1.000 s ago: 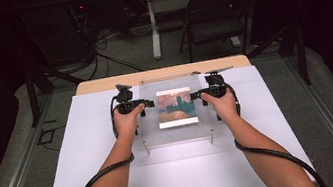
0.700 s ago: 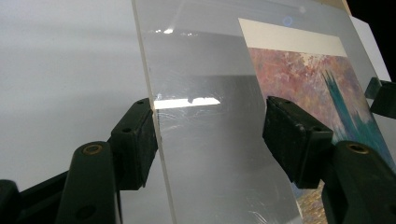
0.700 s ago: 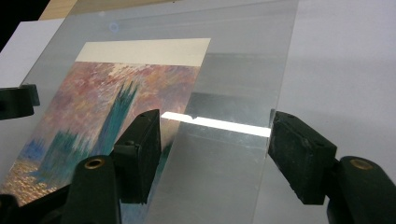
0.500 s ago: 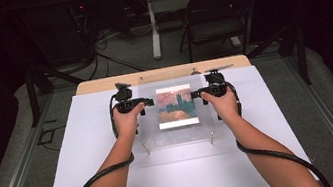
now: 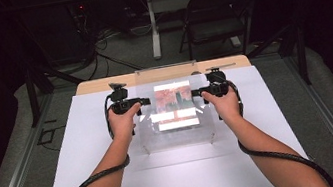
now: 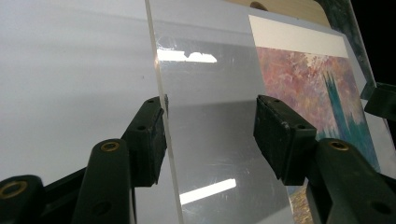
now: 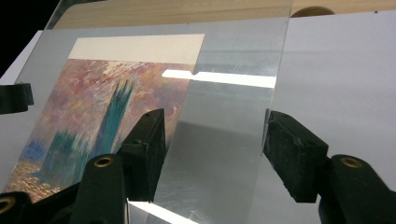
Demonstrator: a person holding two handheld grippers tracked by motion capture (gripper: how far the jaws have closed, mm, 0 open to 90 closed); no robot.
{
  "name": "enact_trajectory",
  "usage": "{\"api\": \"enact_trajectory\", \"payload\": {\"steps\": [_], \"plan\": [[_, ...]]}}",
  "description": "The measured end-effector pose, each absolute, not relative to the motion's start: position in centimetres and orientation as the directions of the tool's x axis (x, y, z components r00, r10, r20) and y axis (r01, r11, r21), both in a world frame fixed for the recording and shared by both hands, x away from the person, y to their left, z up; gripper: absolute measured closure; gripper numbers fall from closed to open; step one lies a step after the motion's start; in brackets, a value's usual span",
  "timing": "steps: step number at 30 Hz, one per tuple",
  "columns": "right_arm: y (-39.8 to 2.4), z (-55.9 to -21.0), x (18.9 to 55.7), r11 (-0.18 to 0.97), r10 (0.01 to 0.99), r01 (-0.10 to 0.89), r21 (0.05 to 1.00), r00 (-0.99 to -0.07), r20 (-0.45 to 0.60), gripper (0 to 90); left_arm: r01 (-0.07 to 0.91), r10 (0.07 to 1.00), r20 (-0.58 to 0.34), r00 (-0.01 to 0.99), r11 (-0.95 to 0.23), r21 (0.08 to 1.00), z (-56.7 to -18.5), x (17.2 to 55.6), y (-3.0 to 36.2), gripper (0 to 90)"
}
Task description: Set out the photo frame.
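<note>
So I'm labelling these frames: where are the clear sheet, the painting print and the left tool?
clear sheet (image 6: pixel 210 121), left gripper view, bare middle.
painting print (image 7: pixel 98 116), right gripper view, dark tower.
left tool (image 6: pixel 210 135), left gripper view, midway between its tips.

The clear, glossy acrylic sheet (image 5: pixel 174 122) mirrors bright lamp streaks over a matt, brushy-textured painted print on paper (image 5: pixel 173 97), lying on a smooth matt white board (image 5: pixel 87 151) atop a pale wooden table (image 5: pixel 102 85).
</note>
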State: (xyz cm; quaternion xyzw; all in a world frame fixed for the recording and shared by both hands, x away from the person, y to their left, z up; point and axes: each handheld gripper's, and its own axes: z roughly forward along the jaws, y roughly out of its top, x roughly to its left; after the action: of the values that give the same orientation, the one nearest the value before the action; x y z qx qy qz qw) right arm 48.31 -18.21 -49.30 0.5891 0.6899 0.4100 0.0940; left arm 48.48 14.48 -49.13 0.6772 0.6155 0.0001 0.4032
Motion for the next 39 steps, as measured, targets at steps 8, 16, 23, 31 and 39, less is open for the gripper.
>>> {"api": "enact_trajectory", "payload": {"steps": [8,16,23,31,39], "plan": [[-18.2,-48.1,47.2,-0.001,0.896,0.709,0.705,-0.313,0.316,40.7,0.812,0.838,-0.483,0.254,0.087,0.577,-48.1,47.4,14.4,46.3],[-18.4,-47.0,46.2,0.004,0.898,0.691,0.723,-0.321,0.302,44.2,0.800,0.846,-0.464,0.262,0.079,0.595,-47.0,46.4,14.2,47.1],[-18.3,-46.4,45.4,0.014,0.901,0.681,0.732,-0.326,0.286,44.9,0.793,0.850,-0.453,0.269,0.072,0.605,-46.5,45.7,14.1,47.4],[-18.1,-45.9,44.7,0.029,0.903,0.656,0.754,-0.340,0.261,44.9,0.780,0.853,-0.439,0.281,0.064,0.623,-45.9,44.9,14.3,47.9],[-18.0,-45.0,43.7,0.052,0.904,0.631,0.774,-0.359,0.232,46.4,0.764,0.852,-0.431,0.297,0.059,0.642,-45.2,43.6,14.6,49.8]]}}
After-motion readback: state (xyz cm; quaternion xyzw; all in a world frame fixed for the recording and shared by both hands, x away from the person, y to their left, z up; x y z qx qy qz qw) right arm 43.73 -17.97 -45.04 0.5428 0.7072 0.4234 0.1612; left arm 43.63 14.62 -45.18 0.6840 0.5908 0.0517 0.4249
